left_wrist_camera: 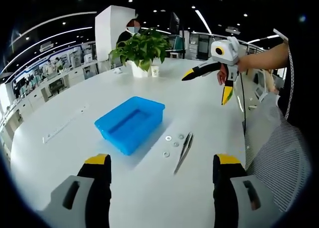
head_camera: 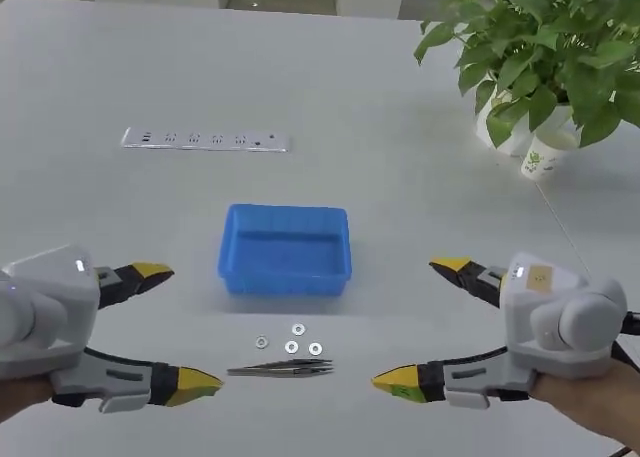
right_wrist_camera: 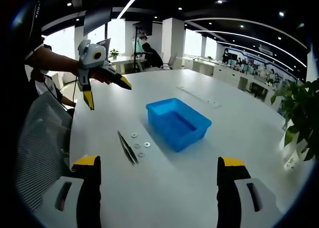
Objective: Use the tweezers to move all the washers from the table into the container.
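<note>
On the table (head_camera: 120, 207) the container (head_camera: 285, 277) sits at the middle, with the strip (head_camera: 205, 140) well behind it to the left and the plant (head_camera: 545, 52) at the right rear, a cup (head_camera: 540, 160) just before it. Four washers (head_camera: 291, 347) lie close together before the container; the tweezers (head_camera: 280, 369) lie crosswise just before them. The left gripper (head_camera: 195, 326) flanks this group on the left, the right gripper (head_camera: 404, 324) on the right, both apart from it

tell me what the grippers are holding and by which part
Nothing: left gripper and right gripper are open, tweezers lie untouched on the table.
</note>
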A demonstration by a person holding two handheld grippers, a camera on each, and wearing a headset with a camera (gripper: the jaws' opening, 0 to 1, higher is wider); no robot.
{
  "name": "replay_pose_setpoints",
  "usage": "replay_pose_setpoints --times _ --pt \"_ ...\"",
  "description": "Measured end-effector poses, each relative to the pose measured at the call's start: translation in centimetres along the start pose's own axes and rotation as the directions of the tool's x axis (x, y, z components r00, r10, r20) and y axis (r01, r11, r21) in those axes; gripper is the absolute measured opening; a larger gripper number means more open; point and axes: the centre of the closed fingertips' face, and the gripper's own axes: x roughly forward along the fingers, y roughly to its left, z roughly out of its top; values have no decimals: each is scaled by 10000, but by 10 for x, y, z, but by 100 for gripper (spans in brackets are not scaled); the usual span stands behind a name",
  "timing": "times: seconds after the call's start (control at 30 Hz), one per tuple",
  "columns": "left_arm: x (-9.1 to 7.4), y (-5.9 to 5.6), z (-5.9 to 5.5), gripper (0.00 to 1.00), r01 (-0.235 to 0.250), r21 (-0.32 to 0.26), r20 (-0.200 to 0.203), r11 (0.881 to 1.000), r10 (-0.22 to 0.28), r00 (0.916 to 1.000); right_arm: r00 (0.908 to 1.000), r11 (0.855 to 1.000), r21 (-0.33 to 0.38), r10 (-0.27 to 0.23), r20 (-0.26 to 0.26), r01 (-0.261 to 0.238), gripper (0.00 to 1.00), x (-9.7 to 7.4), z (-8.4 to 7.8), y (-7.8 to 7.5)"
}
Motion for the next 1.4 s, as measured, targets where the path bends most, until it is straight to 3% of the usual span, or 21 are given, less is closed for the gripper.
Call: replay_pose_setpoints --times 0.17,0.47,0.83,1.07,1.4 --pt "3 -4 -12 78 530 637 -777 9966 -480 9958 9992 9986 -388 355 -185 -362 95 3 0 2" --pt "9 -6 -22 67 1102 1182 -1527 9869 -916 9840 9925 9877 -1117 1023 -668 -1093 87 12 -5 9" --pt "20 -13 -31 45 1843 1712 -2261 9678 -1435 9635 9731 9608 -1787 1906 -1293 -2119 74 22 -12 17" --pt "30 -17 -38 33 2201 1879 -2641 9572 -1666 9500 9556 9320 -2339 2416 -1685 -2769 60 33 -16 26" --pt "48 -24 -49 26 2645 1990 -3129 9436 -1946 9297 9319 8991 -2719 2894 -2186 -3430 50 46 -23 38"
